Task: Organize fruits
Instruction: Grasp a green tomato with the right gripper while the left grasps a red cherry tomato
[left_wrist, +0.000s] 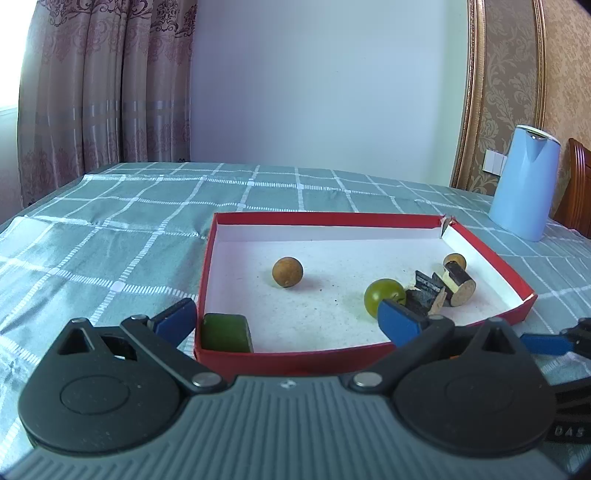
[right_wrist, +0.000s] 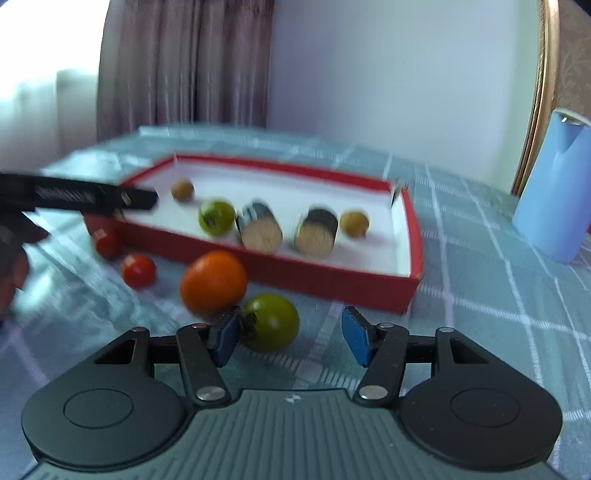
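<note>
A: What do we see in the left wrist view, going from the left?

B: We see our left gripper (left_wrist: 288, 325) low in the frame, spread very wide with nothing between its blue pads. A dark green block (left_wrist: 226, 331) sits in the near left corner of the red box (left_wrist: 295, 357). Then come a brown round fruit (left_wrist: 287, 272), a green tomato (left_wrist: 384, 301), some short log pieces (left_wrist: 460, 288) and a small brown fruit (left_wrist: 454, 258) at the right.

A: And the right wrist view?

B: It is blurry. At the far left the other gripper's black side (right_wrist: 77, 195) pokes in. On the checked cloth (right_wrist: 480, 314), in front of the box, we see two small red tomatoes (right_wrist: 137, 270), then an orange tomato (right_wrist: 213, 282), then a second green tomato (right_wrist: 271, 321). Our right gripper (right_wrist: 290, 339) is half spread. Its left pad is right at that tomato's stem; the right pad is apart from it. A blue jug (right_wrist: 554, 192) stands at the right edge.
</note>
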